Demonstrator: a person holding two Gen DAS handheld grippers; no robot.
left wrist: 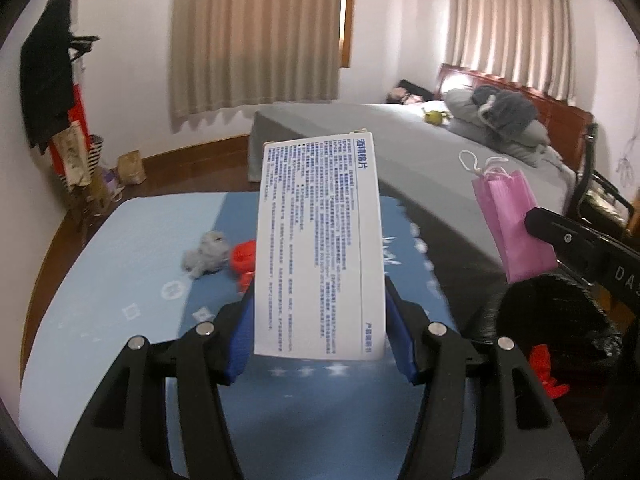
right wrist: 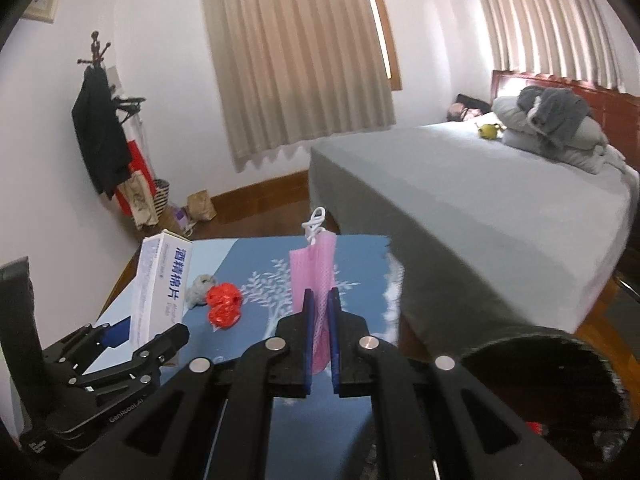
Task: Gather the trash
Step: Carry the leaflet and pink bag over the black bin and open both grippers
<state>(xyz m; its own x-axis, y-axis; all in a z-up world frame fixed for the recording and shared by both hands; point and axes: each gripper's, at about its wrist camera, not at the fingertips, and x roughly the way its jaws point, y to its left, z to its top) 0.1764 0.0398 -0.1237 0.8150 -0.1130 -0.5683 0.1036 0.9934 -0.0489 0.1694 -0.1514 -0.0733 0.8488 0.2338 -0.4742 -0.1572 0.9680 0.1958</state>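
From your left wrist view, your left tool (left wrist: pixel 320 336) is clamped on a white box (left wrist: pixel 318 248) printed with blue text; the blue pads press its two long sides, and the box stands up and away from you above the blue patterned surface (left wrist: pixel 120 248). On that surface, to the left of the box, a grey wad (left wrist: pixel 206 256) lies just beside a crumpled red piece (left wrist: pixel 242 260). At the right edge your right tool (left wrist: pixel 536 220) reaches in, holding a folded pink mask (left wrist: pixel 514 224) with white ear loops on top, above a black bin bag (left wrist: pixel 560 320) in which a red scrap (left wrist: pixel 544 368) shows. A grey bed (left wrist: pixel 400 148) fills the background. From your right wrist view, your right tool (right wrist: pixel 320 312) is closed tight on the pink mask (right wrist: pixel 314 276), which stands upright between the blue pads with its loops at the top. Your left tool (right wrist: pixel 140 332) sits at the lower left, gripping the white box (right wrist: pixel 164 284). Between the two tools, the red piece (right wrist: pixel 224 306) and grey wad (right wrist: pixel 200 288) rest on the surface (right wrist: pixel 360 264), touching or nearly so. The rim of the black bag (right wrist: pixel 560 360) curves in at the lower right, with the bed (right wrist: pixel 480 200) behind.
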